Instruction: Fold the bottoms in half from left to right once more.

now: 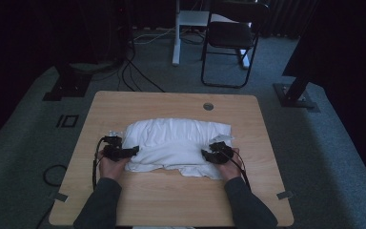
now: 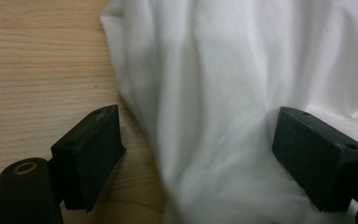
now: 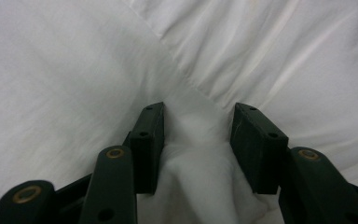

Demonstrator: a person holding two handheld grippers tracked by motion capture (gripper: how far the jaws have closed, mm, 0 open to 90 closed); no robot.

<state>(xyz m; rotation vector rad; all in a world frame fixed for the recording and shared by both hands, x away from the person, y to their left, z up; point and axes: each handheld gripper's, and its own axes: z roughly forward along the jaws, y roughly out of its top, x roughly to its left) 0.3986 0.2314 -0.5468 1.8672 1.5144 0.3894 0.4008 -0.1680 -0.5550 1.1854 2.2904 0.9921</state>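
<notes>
In the high view the person's two dark sleeves (image 1: 100,202) come in from six o'clock, each hand carrying a black gripper up to the near edge of a white cloth (image 1: 176,143) that lies bunched and folded at the middle of the light wooden table (image 1: 171,200).

The left gripper (image 1: 132,151) sits at the cloth's eight o'clock corner. In the left gripper view (image 2: 198,140) its jaws stand wide apart, one pad over bare wood, the other lying against the cloth; fabric lies between them but nothing is pinched.

The right gripper (image 1: 205,153) sits at the cloth's four o'clock corner. In the right gripper view (image 3: 198,135) its jaws are partly closed with a raised fold of the cloth (image 3: 196,186) bunched between them and touching both pads, so it is clamped on the fabric.

Farther off, at twelve o'clock on the tabletop, is a round cable hole (image 1: 208,106). Beyond the table, on grey carpet, stand a black folding chair (image 1: 231,38) and loose cables (image 1: 138,78). No writing or label can be read anywhere.
</notes>
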